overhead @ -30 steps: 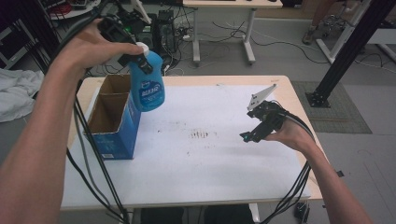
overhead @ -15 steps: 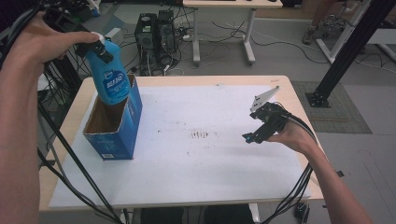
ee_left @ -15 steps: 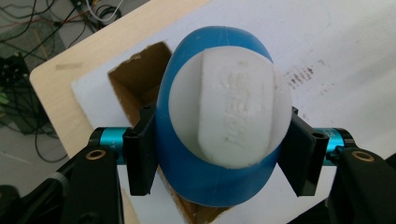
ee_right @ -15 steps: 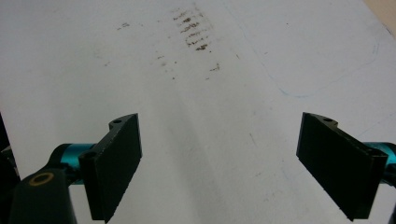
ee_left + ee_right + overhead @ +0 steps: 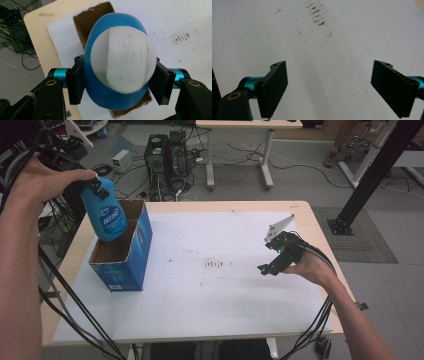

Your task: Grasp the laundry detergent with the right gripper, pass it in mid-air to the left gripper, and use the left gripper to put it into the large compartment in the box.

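Note:
A blue bottle (image 5: 108, 217) with a white cap hangs upright at the left, its base dipping into the open top of a blue cardboard box (image 5: 125, 262). My left gripper (image 5: 94, 184) is shut on the bottle's top. In the left gripper view the black jaws press both sides of the bottle (image 5: 100, 87), the white cap (image 5: 122, 60) faces the camera, and the box (image 5: 91, 18) opens below. My right gripper (image 5: 266, 268) hovers low over the white sheet (image 5: 210, 300) at the right, open. Nothing lies between the wide-apart jaws of the right gripper (image 5: 333, 87).
Brown smudges (image 5: 214, 264) mark the sheet's middle. The sheet covers a wooden table (image 5: 320, 227). Cables (image 5: 75, 300) trail from both grippers off the front edge. Computer towers (image 5: 167, 152) and a black post (image 5: 372, 175) stand beyond the table.
My left gripper has carried the bottle left and down, from beside the box to over it, and its base now sits inside the opening. The right gripper has barely moved.

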A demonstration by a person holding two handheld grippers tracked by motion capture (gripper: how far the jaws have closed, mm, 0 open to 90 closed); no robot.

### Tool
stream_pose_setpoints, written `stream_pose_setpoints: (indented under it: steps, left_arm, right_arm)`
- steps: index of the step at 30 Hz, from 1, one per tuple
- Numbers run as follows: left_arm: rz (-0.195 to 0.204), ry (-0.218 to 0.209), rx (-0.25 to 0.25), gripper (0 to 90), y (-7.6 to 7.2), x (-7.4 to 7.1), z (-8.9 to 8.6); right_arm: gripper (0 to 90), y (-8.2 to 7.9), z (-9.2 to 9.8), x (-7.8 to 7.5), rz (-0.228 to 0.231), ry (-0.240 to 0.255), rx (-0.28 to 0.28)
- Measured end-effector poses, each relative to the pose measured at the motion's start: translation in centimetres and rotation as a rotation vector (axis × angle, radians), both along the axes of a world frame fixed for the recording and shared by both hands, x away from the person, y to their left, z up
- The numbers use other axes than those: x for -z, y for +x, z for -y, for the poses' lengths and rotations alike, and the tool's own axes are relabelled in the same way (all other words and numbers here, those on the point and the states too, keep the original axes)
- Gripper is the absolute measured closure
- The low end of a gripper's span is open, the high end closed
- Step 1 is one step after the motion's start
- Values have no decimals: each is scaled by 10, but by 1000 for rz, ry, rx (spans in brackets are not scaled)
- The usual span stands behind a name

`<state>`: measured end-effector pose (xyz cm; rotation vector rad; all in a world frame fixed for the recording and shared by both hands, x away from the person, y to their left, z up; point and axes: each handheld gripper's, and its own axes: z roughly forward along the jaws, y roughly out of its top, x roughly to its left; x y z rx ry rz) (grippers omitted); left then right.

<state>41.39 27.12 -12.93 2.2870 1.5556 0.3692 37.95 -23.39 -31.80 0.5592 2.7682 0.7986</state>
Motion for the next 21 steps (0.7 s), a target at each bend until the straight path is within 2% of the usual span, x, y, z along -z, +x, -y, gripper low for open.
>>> stream_pose_setpoints:
  steps: [9,10,12,21]
  left_arm:
    - [-35,-2,10,382,-2,34,1]
    - [-35,-2,10,382,-2,34,1]
    - [-56,1,17,382,-2,50,2]
    - [-108,0,22,382,-1,94,6]
  right_arm:
    - [134,-1,-3,6,-6,-11,2]
    - [134,-1,-3,6,-6,-11,2]
    - [134,0,-2,8,-9,-13,4]
    - [134,0,-1,10,-13,-15,12]
